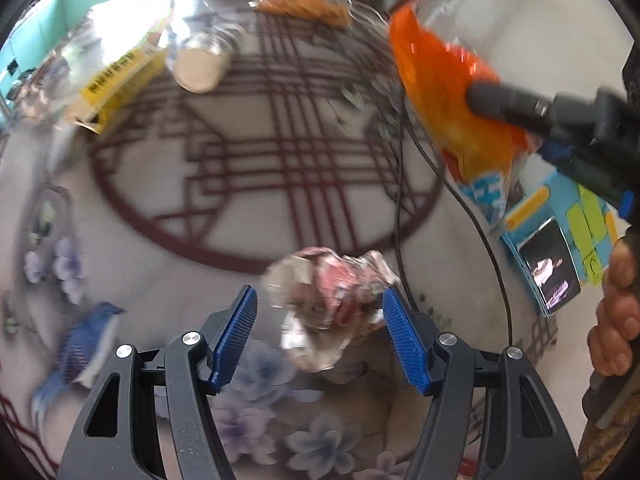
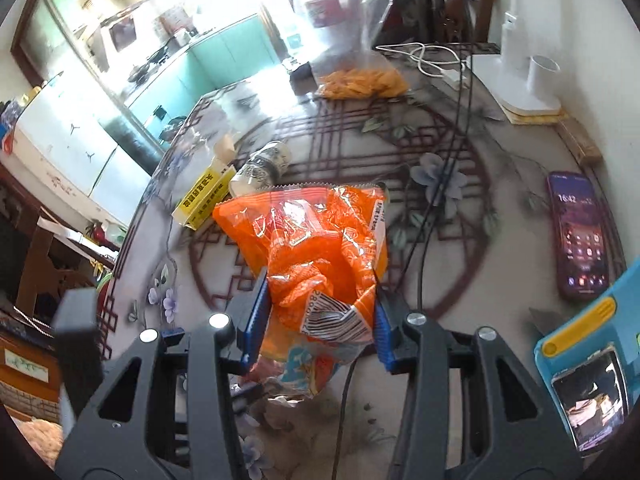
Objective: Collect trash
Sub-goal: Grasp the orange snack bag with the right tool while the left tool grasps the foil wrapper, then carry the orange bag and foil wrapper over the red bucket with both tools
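A crumpled pink and silver wrapper (image 1: pixel 332 300) lies on the patterned table (image 1: pixel 180 216), just ahead of my left gripper (image 1: pixel 320 312). That gripper is open; its blue pads stand on either side of the wrapper, with a gap on the left. My right gripper (image 2: pixel 320 312) is shut on an orange snack bag (image 2: pixel 316 240), lifted off the table (image 2: pixel 500 200). In the left wrist view the same orange bag (image 1: pixel 440 92) hangs at the upper right, pinched by the right gripper (image 1: pixel 480 98).
An empty plastic bottle (image 2: pixel 262 166) and a yellow box (image 2: pixel 204 196) lie at the far left. A clear bag of orange snacks (image 2: pixel 360 80) sits at the back. A phone (image 2: pixel 580 236), a blue tablet (image 2: pixel 592 360) and black cables (image 2: pixel 440 208) are on the right.
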Demonstrator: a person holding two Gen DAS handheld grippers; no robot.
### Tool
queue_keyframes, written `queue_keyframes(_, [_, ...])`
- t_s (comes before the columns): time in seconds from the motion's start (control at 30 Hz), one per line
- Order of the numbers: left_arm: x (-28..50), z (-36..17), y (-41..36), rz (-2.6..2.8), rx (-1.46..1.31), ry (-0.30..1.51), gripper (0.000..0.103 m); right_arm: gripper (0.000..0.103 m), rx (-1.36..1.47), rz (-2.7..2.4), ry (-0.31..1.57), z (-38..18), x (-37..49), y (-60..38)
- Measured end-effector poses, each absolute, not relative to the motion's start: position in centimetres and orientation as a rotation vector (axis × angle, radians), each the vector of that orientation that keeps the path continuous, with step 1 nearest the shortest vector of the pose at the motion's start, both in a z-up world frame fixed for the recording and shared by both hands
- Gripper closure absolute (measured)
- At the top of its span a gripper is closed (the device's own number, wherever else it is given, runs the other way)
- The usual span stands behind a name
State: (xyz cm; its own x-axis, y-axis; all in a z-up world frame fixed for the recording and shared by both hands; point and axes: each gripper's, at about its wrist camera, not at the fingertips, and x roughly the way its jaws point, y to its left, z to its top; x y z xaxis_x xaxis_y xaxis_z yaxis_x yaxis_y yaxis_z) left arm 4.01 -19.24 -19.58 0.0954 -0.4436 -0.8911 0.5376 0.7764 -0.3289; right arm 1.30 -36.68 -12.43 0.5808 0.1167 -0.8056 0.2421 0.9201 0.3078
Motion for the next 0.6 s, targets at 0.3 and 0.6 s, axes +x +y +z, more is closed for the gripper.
queue_keyframes(0.3, [3.8,-20.1,-19.2,-0.743,0.076,1.295,0.081,0.059,0.425,-0.063,0.956,-12.4,1.3,-36.3])
queue_keyframes(0.6, [5.0,-17.4,-13.1,-0.617,-0.006,1.201,0.083,0.059,0.337,-0.028,0.934,-10.8,2.7,-32.6])
